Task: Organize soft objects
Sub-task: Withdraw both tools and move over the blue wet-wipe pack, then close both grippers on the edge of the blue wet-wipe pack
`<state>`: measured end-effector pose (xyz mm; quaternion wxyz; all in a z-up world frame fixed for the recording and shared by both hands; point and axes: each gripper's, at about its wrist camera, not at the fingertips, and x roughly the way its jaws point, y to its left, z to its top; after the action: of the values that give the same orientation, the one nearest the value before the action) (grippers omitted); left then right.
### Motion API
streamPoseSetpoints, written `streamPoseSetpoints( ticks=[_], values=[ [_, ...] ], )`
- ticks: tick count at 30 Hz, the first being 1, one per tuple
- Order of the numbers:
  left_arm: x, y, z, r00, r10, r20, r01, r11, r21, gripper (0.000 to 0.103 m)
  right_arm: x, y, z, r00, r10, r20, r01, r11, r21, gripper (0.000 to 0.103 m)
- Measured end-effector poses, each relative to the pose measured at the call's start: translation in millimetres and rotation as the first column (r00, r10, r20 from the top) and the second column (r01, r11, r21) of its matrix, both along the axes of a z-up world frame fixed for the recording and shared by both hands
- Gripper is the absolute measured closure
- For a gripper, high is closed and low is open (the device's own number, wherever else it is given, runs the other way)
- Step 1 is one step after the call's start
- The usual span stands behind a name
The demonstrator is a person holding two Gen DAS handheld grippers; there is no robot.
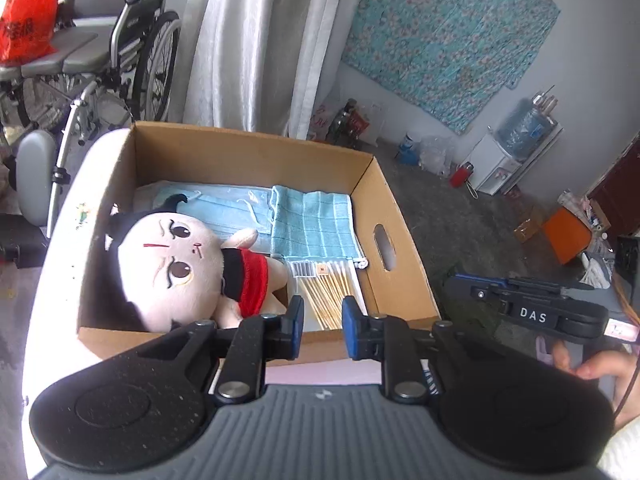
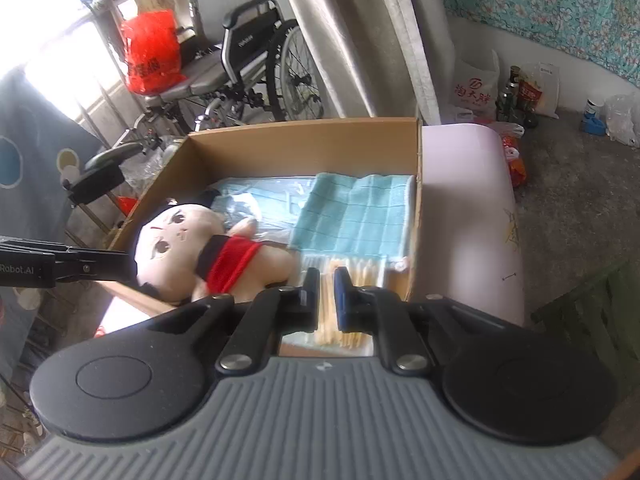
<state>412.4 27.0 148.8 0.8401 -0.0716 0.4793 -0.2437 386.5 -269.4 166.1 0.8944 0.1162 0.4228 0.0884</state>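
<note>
The doll [image 1: 188, 268] lies on its side in the near left part of the box [image 1: 256, 152], head toward the left wall, red top toward the middle. Just beside it on the right sits a pack of swabs [image 1: 328, 292], and behind that a folded blue towel [image 1: 312, 224] spreads over the right half of the floor. At the back, partly under the doll's head, lies a pack of masks [image 1: 224, 208].

The left gripper [image 1: 322, 326] hangs above the box's near wall with its jaws a moderate gap apart and nothing between them; the swabs show through the gap. The right gripper [image 2: 327, 294] hovers over the near right corner of the box, its jaws only narrowly parted, also holding nothing.

The left view alone shows the handle slot in the box's right wall, the right gripper from the side with a hand [image 1: 592, 364] under it, and, far off on the floor, a water dispenser [image 1: 516, 148] and an orange box [image 1: 568, 236]. The right view alone shows the pink table [image 2: 472, 216] running on to the right of the box, the left gripper's dark fingers coming in from the left edge toward the doll's head, and a white bag [image 2: 476, 84] against the far wall. A wheelchair [image 2: 260, 56] carrying a red bag [image 2: 150, 52] and a pale curtain [image 1: 256, 40] stand behind the box in both views.
</note>
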Motion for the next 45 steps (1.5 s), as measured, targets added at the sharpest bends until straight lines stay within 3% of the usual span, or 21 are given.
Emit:
streamPoseSetpoints(
  ticks=[3,5,8,11,13,16,21,26,29,32,35,39,42,43,45],
  values=[
    [-39.5,19.3,14.8,0.996,0.000,0.092,-0.003,0.999,0.037,0.080,-34.7,14.7,12.3,0.999,0.041,0.017,-0.042,0.999,0.000,0.095],
    [-59.9,31.8,13.9,0.994,-0.004,0.113,-0.001,0.999,0.037,0.079,-58.0,29.0,17.9,0.996,0.082,0.020,-0.082,0.997,0.006,0.094],
    [-90.4,58.4,0.0,0.996,0.020,0.090,-0.019,1.000,-0.022,0.073,-89.9,52.4,17.6,0.991,0.135,0.008,-0.135,0.990,0.034,0.092],
    [-120.1,84.3,-26.3,0.997,0.050,0.055,-0.049,0.998,-0.033,0.073,-109.5,80.4,11.2,0.980,0.200,-0.016,-0.198,0.978,0.071,0.088],
    [-134.3,101.2,-42.1,0.995,0.090,0.051,-0.089,0.996,-0.027,0.072,-117.0,100.5,4.3,0.971,0.238,-0.034,-0.235,0.969,0.077,0.086],
    [-156.8,126.1,-60.9,0.989,0.142,0.031,-0.141,0.989,-0.049,0.060,-127.8,128.2,-10.8,0.961,0.268,-0.064,-0.262,0.961,0.088,0.084],
    [-189.2,160.0,-88.6,0.978,0.208,0.011,-0.206,0.975,-0.084,0.057,-136.9,159.2,-32.8,0.945,0.305,-0.118,-0.293,0.950,0.110,0.084],
    [-199.0,173.5,-120.4,0.966,0.254,-0.053,-0.259,0.956,-0.136,0.052,-133.5,176.8,-53.8,0.928,0.333,-0.168,-0.309,0.938,0.156,0.073],
    [-199.4,176.9,-133.9,0.958,0.281,-0.062,-0.287,0.941,-0.178,0.039,-134.2,186.1,-73.9,0.915,0.339,-0.218,-0.307,0.937,0.168,0.071],
    [-201.2,177.4,-143.5,0.951,0.296,-0.093,-0.308,0.935,-0.176,0.034,-134.2,192.2,-92.9,0.905,0.338,-0.258,-0.298,0.937,0.184,0.064],
    [-213.7,170.8,-147.6,0.962,0.257,-0.093,-0.269,0.948,-0.168,0.029,-137.7,195.0,-104.3,0.901,0.339,-0.271,-0.288,0.934,0.211,0.062],
    [-222.6,155.4,-149.4,0.979,0.202,-0.030,-0.204,0.971,-0.123,0.024,-133.2,198.1,-121.5,0.895,0.324,-0.306,-0.252,0.934,0.251,0.060],
    [-222.0,141.1,-151.4,0.985,0.170,-0.003,-0.170,0.982,-0.077,0.024,-129.0,197.9,-130.4,0.906,0.305,-0.292,-0.221,0.932,0.287,0.063],
    [-221.8,136.1,-152.5,0.988,0.157,0.008,-0.157,0.986,-0.057,0.024,-128.4,198.5,-131.3,0.914,0.296,-0.276,-0.213,0.932,0.293,0.069],
    [-221.5,124.8,-156.7,0.992,0.123,0.035,-0.122,0.992,-0.010,0.038,-127.6,200.1,-131.8,0.924,0.277,-0.262,-0.204,0.940,0.272,0.088]
  ],
)
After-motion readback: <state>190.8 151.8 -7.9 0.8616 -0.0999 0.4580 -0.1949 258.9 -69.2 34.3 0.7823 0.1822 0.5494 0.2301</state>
